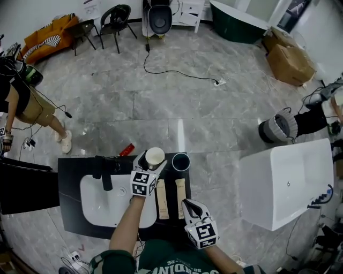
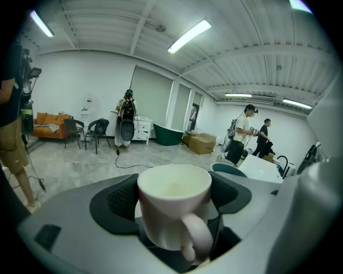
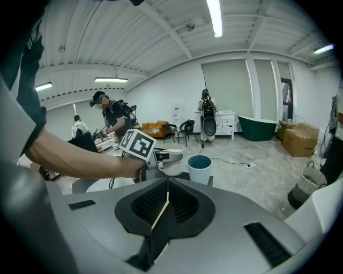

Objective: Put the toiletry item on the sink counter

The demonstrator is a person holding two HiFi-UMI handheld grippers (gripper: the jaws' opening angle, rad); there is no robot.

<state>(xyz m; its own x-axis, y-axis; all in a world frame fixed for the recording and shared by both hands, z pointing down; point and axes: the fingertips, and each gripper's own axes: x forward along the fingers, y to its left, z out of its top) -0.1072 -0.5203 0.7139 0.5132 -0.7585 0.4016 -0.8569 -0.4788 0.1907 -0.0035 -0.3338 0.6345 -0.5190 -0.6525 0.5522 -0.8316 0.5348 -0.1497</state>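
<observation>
At the counter (image 1: 69, 174), left claw (image 1: 153, 160) clamps (glossy) mug (image 2: 172, 211).

Dark sink counter (image 1: 69, 174) carries a white basin (image 1: 102, 206), a teal cup (image 1: 180, 161) and 2 tan packets (image 1: 161, 199).

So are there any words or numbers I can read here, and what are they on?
None can be read.
Green shirt: white letters, upside down and cut off, unreadable.
Paper sign on the far wall: too small.
Left gripper and right gripper: their cubes show square patterns, no letters.
White mug: blank.
Thin tan strip in the right gripper: edge-on, nothing shows.
</observation>
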